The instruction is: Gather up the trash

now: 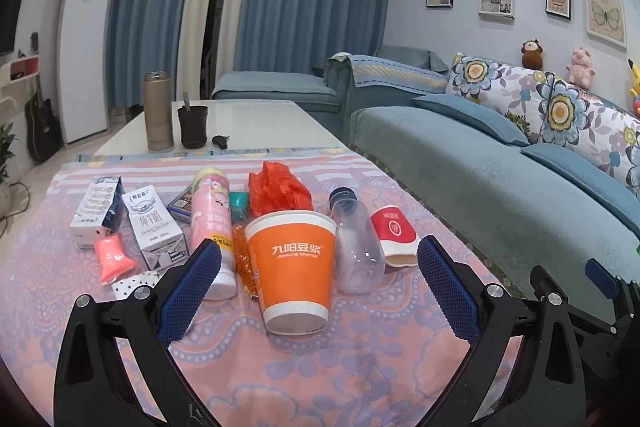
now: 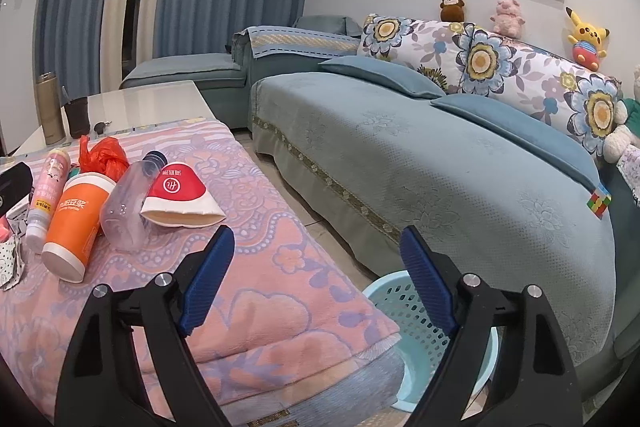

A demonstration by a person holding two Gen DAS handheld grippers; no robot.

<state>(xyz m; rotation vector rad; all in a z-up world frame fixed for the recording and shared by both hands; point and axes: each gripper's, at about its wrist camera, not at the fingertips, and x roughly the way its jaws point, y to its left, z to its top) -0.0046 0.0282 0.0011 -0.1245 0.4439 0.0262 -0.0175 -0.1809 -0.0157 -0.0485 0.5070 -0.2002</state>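
Right wrist view cuts off the pale blue basket (image 2: 420, 339) on the floor: the table edge and the right gripper (image 2: 318, 279) cover much of it, so what lies inside cannot be told. Its jaws stand apart with nothing between them. The trash lies on the pink blanket (image 1: 320, 367) that covers the table, toward its far half. An orange paper cup (image 1: 294, 267) lies on its side with its base toward the near edge; its mouth faces away, so its inside is unseen. Just right of it lies a clear plastic bottle (image 1: 356, 251) with a dark cap, looking empty, then a flattened red and white cup (image 1: 394, 237). Left of the orange cup lie a pink bottle (image 1: 212, 223) and two milk cartons (image 1: 154, 231), with a crumpled red bag (image 1: 278, 189) farther back. The left gripper (image 1: 320, 281) hangs over the near table, jaws spread wide either side of the orange cup, not touching it.
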